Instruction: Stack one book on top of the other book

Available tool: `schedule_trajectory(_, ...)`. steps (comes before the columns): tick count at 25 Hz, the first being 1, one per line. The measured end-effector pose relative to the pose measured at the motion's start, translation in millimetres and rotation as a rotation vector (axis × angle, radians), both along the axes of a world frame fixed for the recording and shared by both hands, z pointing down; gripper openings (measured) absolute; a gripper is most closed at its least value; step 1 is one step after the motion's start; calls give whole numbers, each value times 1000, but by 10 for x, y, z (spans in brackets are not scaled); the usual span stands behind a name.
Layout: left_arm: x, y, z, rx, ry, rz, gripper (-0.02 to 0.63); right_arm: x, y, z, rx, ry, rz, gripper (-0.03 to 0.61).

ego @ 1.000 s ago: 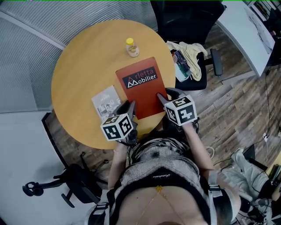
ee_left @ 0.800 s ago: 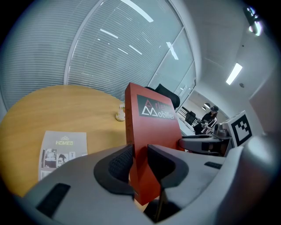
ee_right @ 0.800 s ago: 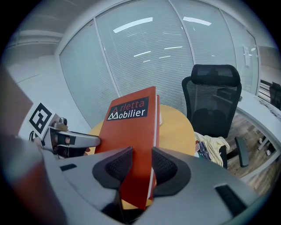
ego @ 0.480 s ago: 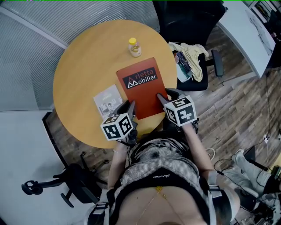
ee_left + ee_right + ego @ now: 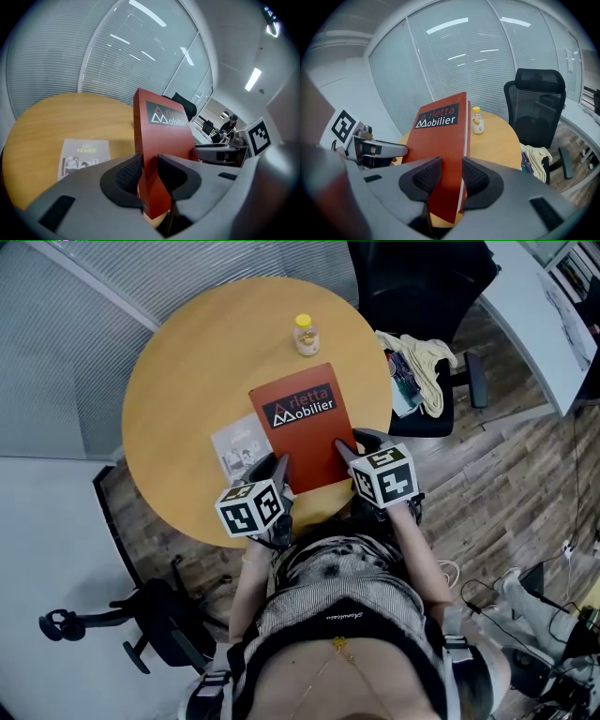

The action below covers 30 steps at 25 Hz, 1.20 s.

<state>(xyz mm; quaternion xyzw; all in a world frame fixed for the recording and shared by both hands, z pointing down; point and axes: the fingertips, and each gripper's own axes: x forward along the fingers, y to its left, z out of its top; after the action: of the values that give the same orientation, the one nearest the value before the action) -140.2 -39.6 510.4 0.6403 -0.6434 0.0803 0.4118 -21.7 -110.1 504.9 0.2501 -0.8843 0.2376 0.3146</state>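
Two tools are gripping the large red hardcover book (image 5: 300,423) by its near corners at the round wooden table's (image 5: 187,362) near edge, the left tool (image 5: 278,468) and right tool (image 5: 345,448) each clamping one corner. Just left, a thin grey booklet (image 5: 239,444) is lying flat. A small yellow-capped bottle (image 5: 306,335) is standing near the far edge.

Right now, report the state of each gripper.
Left gripper: closed on the red book, at its near left corner.
Right gripper: closed on the same red book, at its near right corner.

An office: blinded glass partitions (image 5: 454,61), a black swivel chair (image 5: 536,108), round table (image 5: 187,381).
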Motion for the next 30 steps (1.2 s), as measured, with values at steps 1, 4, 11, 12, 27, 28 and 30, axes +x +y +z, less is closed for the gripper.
schedule_trajectory(1, -39, 37, 4, -2, -1, -6, 114, -42, 29, 5, -2, 0, -5, 147)
schedule_trajectory(4, -148, 137, 24, -7, -4, -29, 114, -165, 104, 32, -9, -2, -24, 147)
schedule_trajectory(11, -559, 531, 53, -16, -11, -91, 114, -621, 431, 86, -31, -7, -85, 147)
schedule_trajectory(12, -600, 568, 60, -19, -13, -101, 114, -669, 457, 99, -35, -8, -95, 147)
schedule_trajectory(27, -1176, 1128, 161, -52, -36, -212, 114, -1309, 933, 259, -103, -5, -194, 147)
schedule_trajectory(28, -1190, 1147, 174, -54, -35, -217, 114, -1329, 948, 266, -102, -3, -200, 147)
schedule_trajectory(30, -1216, 1178, 196, -57, -31, -225, 114, -1361, 972, 282, -103, 2, -208, 147)
